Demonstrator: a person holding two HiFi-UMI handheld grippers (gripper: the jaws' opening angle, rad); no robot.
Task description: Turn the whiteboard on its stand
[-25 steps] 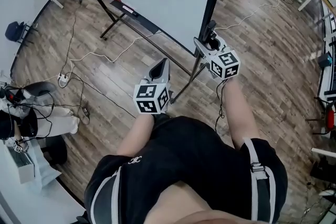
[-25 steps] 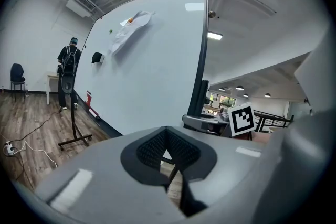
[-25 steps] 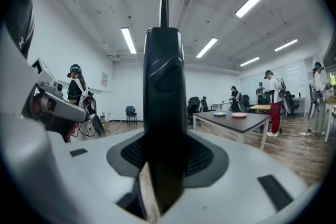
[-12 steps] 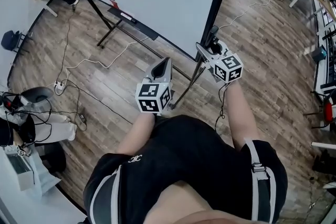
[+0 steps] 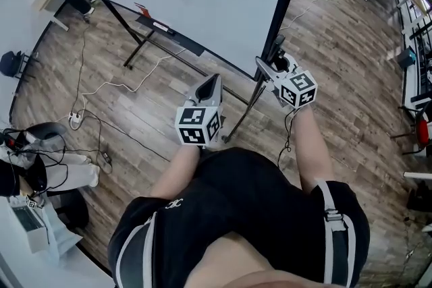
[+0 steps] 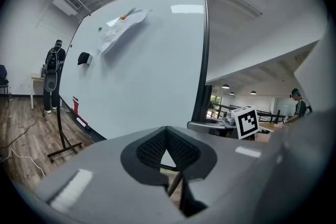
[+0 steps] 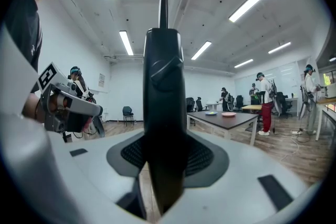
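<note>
Floor: wood-look planks (image 5: 351, 64) are laid throughout; white cables (image 5: 101, 88) and a power strip (image 5: 73, 119) are seen lying on them.
Walls: painted plain white (image 7: 134, 89).
Ceiling: white, lit by long strip lights (image 7: 249, 2); an air-conditioning unit (image 6: 65, 1) is mounted high up.
Furniture: a dark tabletop (image 7: 226, 120) carrying plates (image 7: 228, 114) is set far back, with an office chair (image 7: 128, 112) by the wall; a blue chair (image 5: 12, 63) is placed at the floor's edge.
People: several (image 7: 265, 105) are seen standing in the distance.
</note>
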